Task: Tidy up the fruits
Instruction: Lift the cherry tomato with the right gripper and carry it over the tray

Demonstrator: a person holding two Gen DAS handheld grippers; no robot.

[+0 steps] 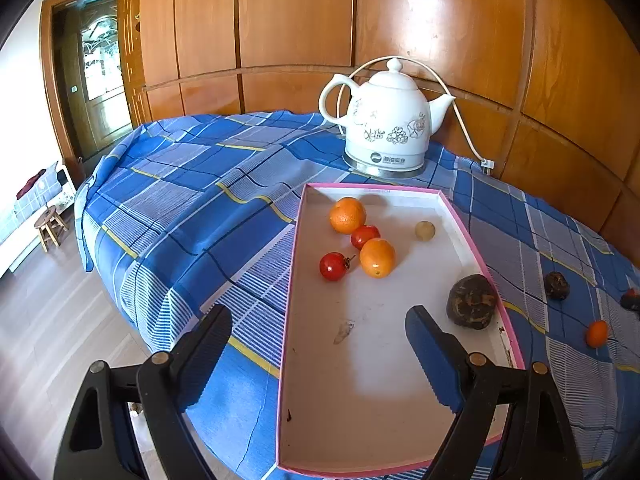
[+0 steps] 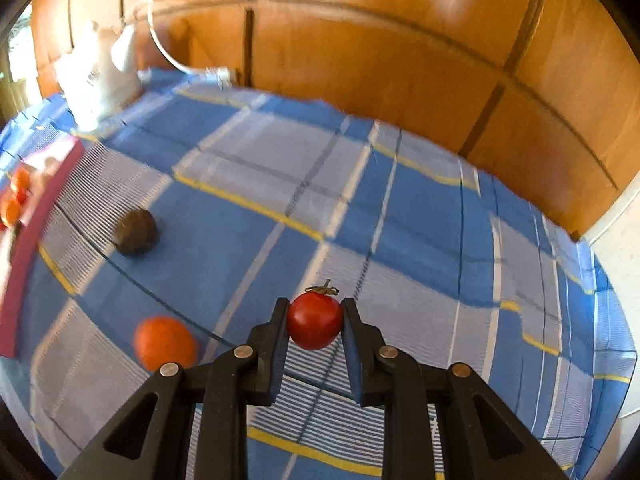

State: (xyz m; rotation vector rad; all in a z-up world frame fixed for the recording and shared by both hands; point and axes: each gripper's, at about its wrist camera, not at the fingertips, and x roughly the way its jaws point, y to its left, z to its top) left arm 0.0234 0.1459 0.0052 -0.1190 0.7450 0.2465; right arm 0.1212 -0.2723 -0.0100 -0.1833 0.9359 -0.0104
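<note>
Oranges [image 1: 347, 215] and tomatoes [image 1: 333, 266] in pink-rimmed tray [image 1: 460, 216]; left tongs [image 1: 320, 344] released, right tongs [image 2: 315, 326] grasping tomato [image 2: 315, 320].

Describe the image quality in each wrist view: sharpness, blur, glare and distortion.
Left wrist view: sharp; fisheye bends the wooden wall panels, which carry a bright glare patch; the kettle and the tray are crisp. Right wrist view: motion-blurred cloth and kettle, soft orange fruit; only the tomato between the fingers stays fairly sharp.
</note>
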